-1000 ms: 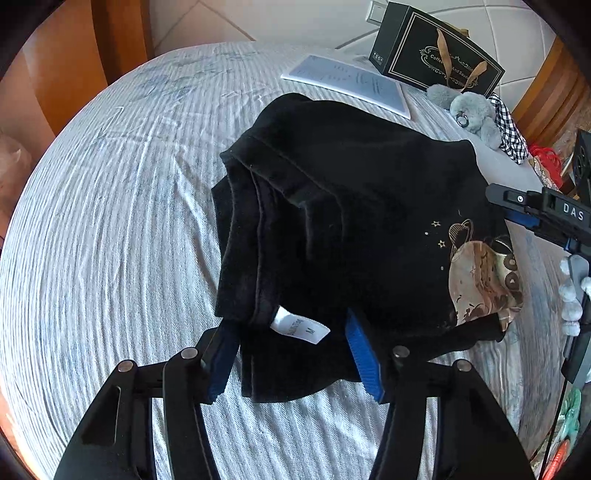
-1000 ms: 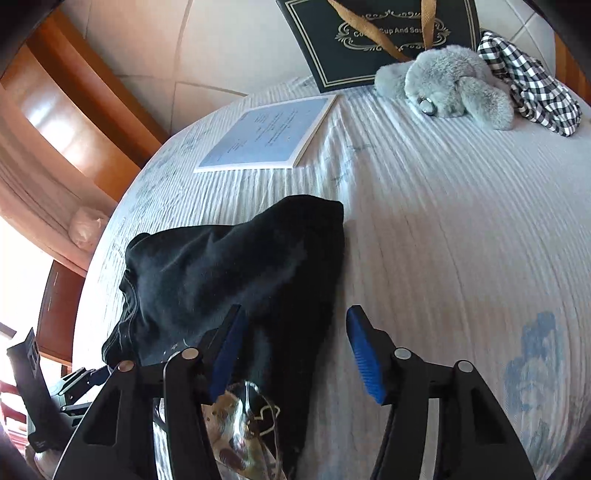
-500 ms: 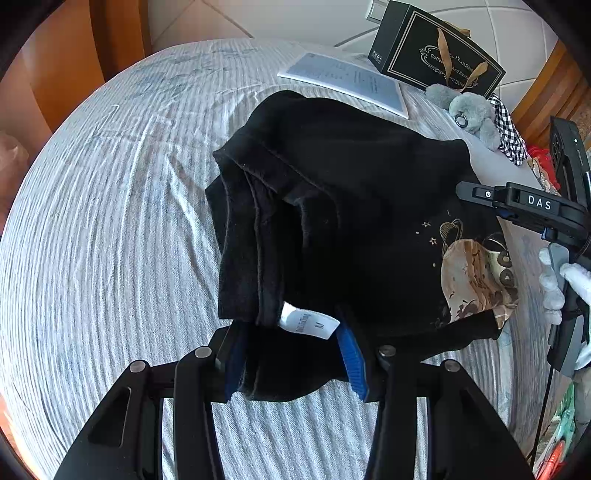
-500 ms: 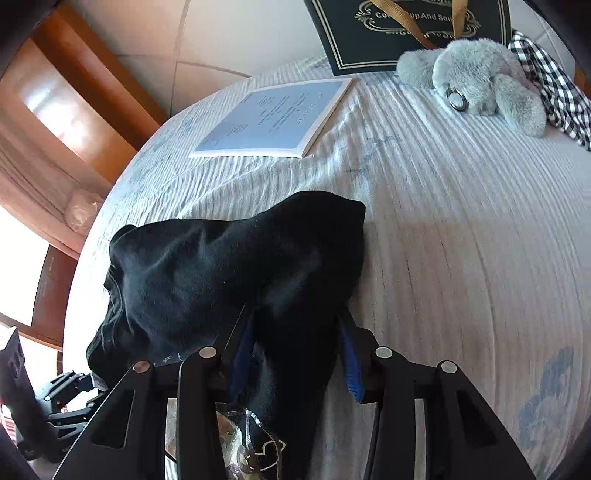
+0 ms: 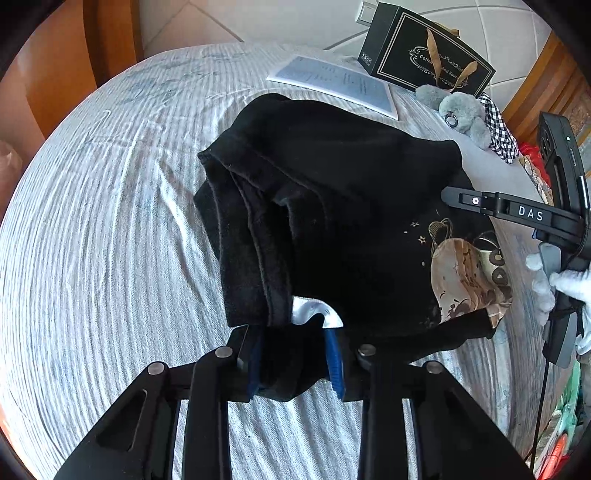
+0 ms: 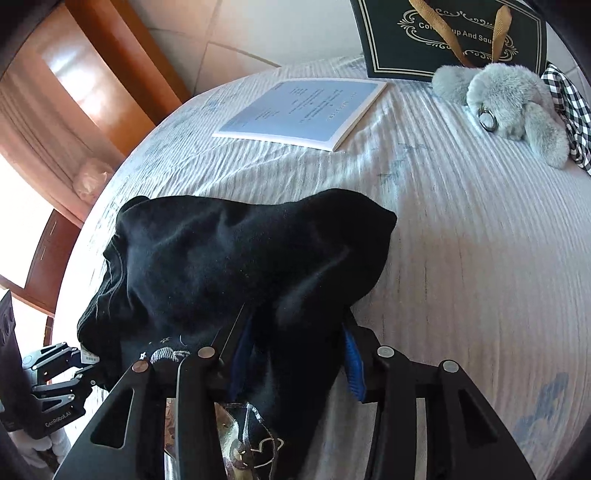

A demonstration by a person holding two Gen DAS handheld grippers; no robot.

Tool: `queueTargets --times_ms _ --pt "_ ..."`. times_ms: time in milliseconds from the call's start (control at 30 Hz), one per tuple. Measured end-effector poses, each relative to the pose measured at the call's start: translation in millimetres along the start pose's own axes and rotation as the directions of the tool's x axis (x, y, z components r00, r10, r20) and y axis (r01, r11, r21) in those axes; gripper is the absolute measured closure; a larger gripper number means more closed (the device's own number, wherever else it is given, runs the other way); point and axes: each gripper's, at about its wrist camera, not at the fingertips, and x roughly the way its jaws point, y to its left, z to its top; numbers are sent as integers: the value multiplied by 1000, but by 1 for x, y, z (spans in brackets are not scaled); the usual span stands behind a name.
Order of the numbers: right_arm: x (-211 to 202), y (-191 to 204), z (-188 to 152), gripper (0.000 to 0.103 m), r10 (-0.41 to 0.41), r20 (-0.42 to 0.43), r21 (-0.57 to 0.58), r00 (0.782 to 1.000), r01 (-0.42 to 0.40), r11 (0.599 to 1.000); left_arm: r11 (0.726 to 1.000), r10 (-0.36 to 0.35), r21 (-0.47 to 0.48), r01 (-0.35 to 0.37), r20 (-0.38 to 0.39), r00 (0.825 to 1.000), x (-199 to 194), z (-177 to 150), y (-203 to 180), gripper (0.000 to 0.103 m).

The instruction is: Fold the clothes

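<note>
A black garment (image 5: 332, 221) with a brown planet print (image 5: 465, 280) lies bunched and partly folded on the striped white bed sheet (image 5: 92, 258). My left gripper (image 5: 293, 354) is shut on the garment's near edge, by its white label (image 5: 310, 308). My right gripper (image 6: 295, 354) is shut on the garment's opposite edge; the black cloth (image 6: 240, 258) rises from its blue pads. The right gripper also shows in the left wrist view (image 5: 517, 214), held by a white-gloved hand. The left gripper shows at the left edge of the right wrist view (image 6: 55, 376).
A pale blue booklet (image 6: 303, 110), a black gift bag (image 6: 454, 33), a grey plush toy (image 6: 506, 103) and a black-and-white checked cloth (image 6: 569, 107) lie at the far side of the bed. Wooden furniture (image 6: 92, 92) stands beyond the bed's left edge.
Both grippers have closed from open onto the garment's edges. The cloth has bunched up and lifted slightly between them.
</note>
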Motion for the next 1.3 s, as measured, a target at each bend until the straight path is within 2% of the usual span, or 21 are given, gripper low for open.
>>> queueTargets --times_ms 100,167,233,333,433,567,767,867,1033,1167,1300 --pt "1 0 3 62 -13 -18 9 1000 13 1000 1000 -2 2 2 5 1000 5 5 -3 75" --pt "0 2 6 68 -33 -31 18 999 33 999 1000 -7 1 7 8 1000 4 4 -2 79" --pt "-6 5 6 78 -48 -9 26 999 48 998 1000 -8 5 8 16 1000 2 2 -1 81" --pt "-1 12 3 79 -83 -8 -27 997 82 996 1000 -31 -3 31 29 999 5 2 3 81" --pt "-3 9 8 82 -70 -5 -20 998 70 997 1000 -23 6 23 37 999 -6 -2 6 85" --pt "-36 15 5 88 -53 94 -24 994 55 998 998 -35 51 30 108 994 -39 1 -8 86" --pt "-89 2 4 89 -63 192 0 979 64 998 991 -73 119 55 152 986 -69 7 -41 86" --pt "-117 -16 -2 89 -95 224 15 970 94 995 983 -108 162 82 156 982 -74 7 -69 86" --pt "-166 -63 -14 89 -165 256 40 953 160 986 965 -163 233 124 159 974 -62 20 -143 86" --pt "-210 -117 -18 89 -208 286 61 935 199 978 945 -194 296 139 167 967 -60 31 -213 86" --pt "-255 -195 -17 89 -233 314 77 920 220 973 927 -216 347 141 188 958 -52 49 -300 86"
